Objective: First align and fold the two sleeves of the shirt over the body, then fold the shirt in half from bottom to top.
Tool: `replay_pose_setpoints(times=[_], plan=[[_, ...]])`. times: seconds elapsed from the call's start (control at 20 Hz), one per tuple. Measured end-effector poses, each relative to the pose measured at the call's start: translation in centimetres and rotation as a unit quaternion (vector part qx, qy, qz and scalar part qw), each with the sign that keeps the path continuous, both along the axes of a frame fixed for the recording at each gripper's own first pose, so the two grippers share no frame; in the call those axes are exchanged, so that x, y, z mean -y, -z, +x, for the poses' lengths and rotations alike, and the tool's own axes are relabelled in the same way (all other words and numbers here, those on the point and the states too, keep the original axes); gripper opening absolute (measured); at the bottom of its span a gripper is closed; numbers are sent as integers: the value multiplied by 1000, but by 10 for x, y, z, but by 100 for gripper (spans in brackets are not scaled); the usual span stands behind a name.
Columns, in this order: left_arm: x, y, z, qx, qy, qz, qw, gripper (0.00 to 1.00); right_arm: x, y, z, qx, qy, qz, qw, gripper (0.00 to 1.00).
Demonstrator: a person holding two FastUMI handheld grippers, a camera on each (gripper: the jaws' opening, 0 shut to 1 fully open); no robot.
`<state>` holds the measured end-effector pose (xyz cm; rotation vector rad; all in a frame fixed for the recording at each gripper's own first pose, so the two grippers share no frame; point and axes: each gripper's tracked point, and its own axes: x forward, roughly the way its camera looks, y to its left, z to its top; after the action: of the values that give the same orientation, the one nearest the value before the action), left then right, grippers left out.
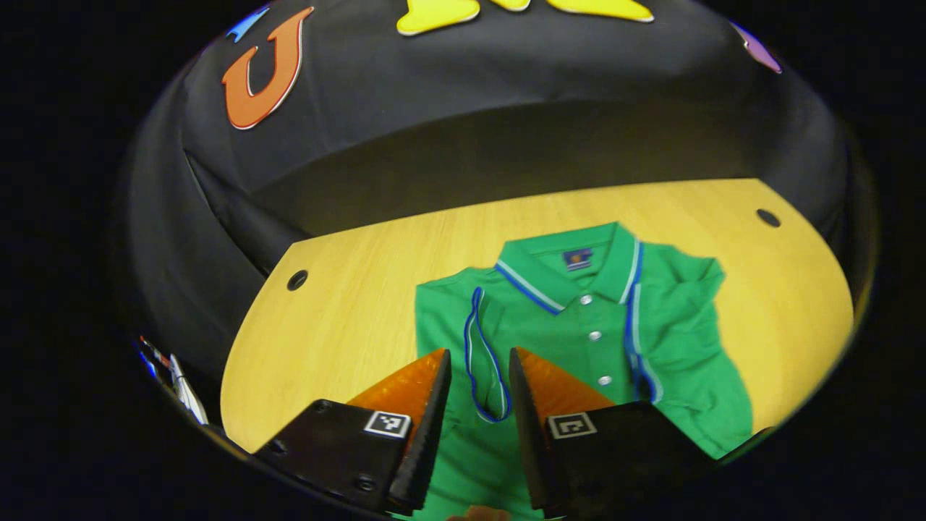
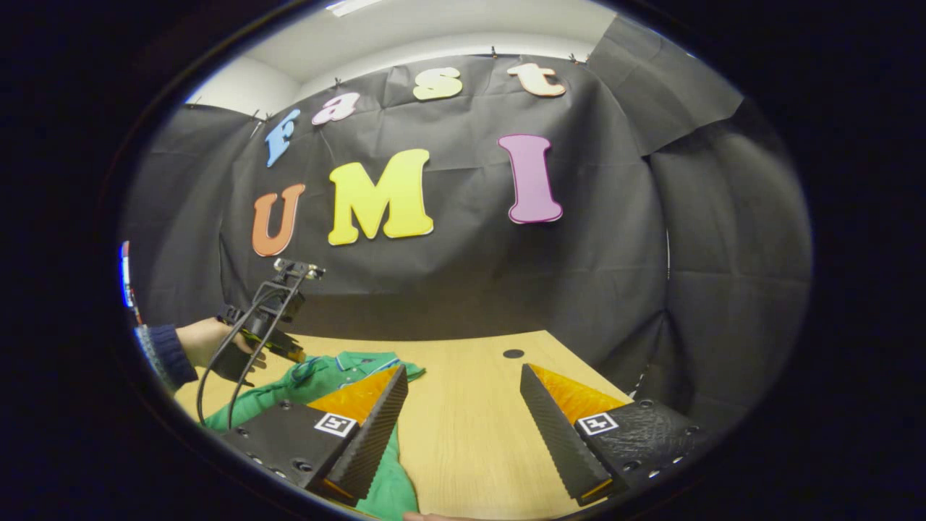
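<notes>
**Both sleeves folded in, shirt flat on the table**

In the left gripper view, a green shirt (image 1: 579,340) is seen lying flat on a wooden table (image 1: 347,311), collar towards the far black cloth wall (image 1: 470,145). Both sleeves are seen folded inward over the body: one sleeve (image 1: 486,362), edged in blue and white, lies left of the button line, and the other sleeve (image 1: 673,318) is laid along the right side of the button line, its trimmed edge running down beside the buttons. The left gripper (image 1: 479,365) is held above the lower part of the shirt with its jaws a little apart; nothing is gripped between them, and the folded sleeve is seen through the gap. Two round holes are seen in the tabletop, one hole (image 1: 297,280) at the left and one at the far right.

In the right gripper view, the shirt (image 2: 340,373) is seen from a low angle at the left of the table (image 2: 470,405), partly hidden behind one finger. The right gripper (image 2: 463,391) is held over bare wood beside the shirt, its jaws wide apart and empty. Farther off at the left, the other gripper is seen over the shirt, held by a hand (image 2: 206,340) in a dark sleeve, with cables looping down from it. Whether that gripper touches the cloth cannot be told.
</notes>
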<state>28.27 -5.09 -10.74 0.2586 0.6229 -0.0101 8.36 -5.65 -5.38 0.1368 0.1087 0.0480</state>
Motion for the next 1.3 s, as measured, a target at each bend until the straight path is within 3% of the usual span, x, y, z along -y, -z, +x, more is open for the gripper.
replay_pose_setpoints(times=[0.05, 0.15, 0.25, 0.4, 0.5, 0.6, 0.95, 1.3], plan=[[6, -13, -5, 14, 5, 5, 1000, 82, 1, 1, 0, -2, 2, 1, 1000, 98], [22, -31, -15, 30, 21, 11, 999, 100, 0, 4, 1, -7, 4, 1, 1000, 95], [36, -49, -27, 46, 34, 19, 998, 100, -1, 5, 0, -10, 5, -6, 1000, 98], [46, -72, -44, 65, 42, 27, 997, 100, -3, 1, -3, -7, 5, -21, 1000, 95], [50, -80, -58, 72, 44, 17, 996, 100, -4, -1, -7, -3, 5, -29, 1000, 98], [47, -92, -77, 88, 41, 1, 995, 100, -5, -5, -8, 0, 6, -29, 1000, 95], [0, -125, -153, 165, 39, -50, 984, 100, -22, -8, -18, -7, 1, -52, 999, 95], [-54, -121, -228, 203, 37, -111, 972, 100, -39, -27, -41, 1, 14, -98, 995, 96]])
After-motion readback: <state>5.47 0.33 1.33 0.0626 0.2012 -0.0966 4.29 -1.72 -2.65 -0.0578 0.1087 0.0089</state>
